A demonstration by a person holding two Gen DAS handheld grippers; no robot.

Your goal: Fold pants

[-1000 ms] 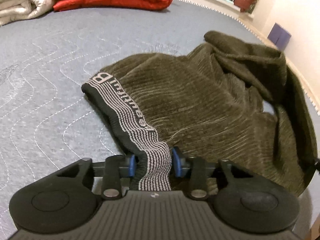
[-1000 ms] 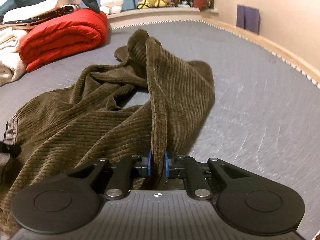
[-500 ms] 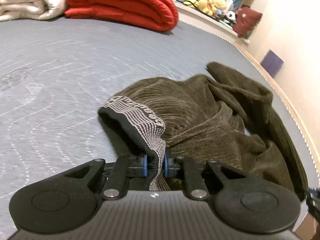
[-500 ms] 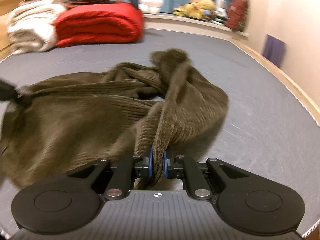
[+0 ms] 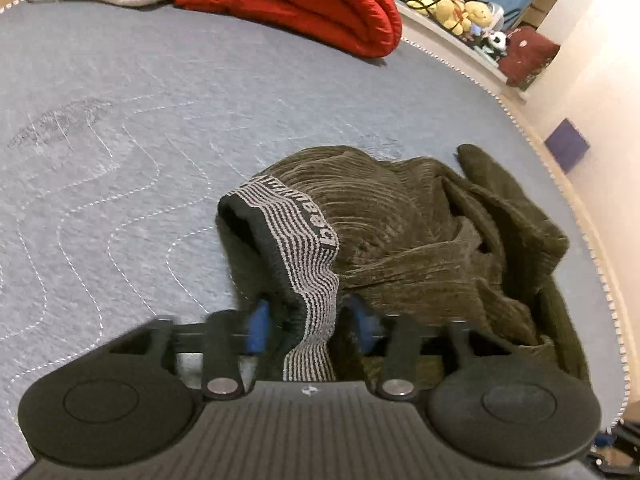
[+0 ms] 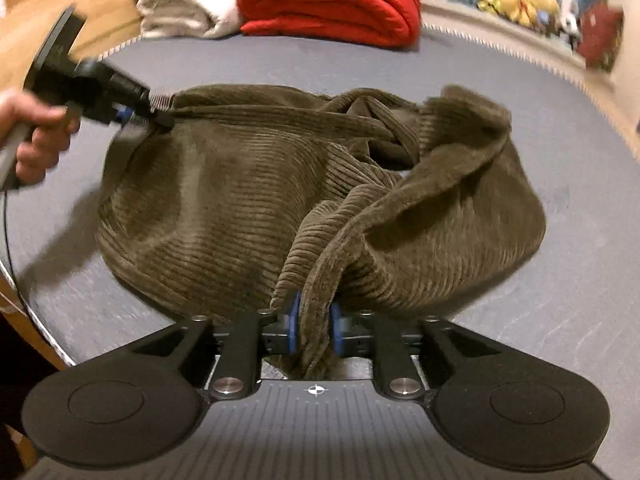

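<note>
Rumpled olive-brown corduroy pants (image 6: 280, 200) lie on a grey quilted bed (image 5: 120, 120). The left tongs (image 5: 308, 320), jaws just opening, stand clear around the striped grey waistband (image 5: 304, 248); the right tongs (image 6: 314, 326), also just opening, bracket a pant leg fold.

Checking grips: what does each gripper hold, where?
Both jaws have just been opening. Left gripper: waistband loose between them, unheld. Right gripper: pants fold between them, grip unclear.
</note>
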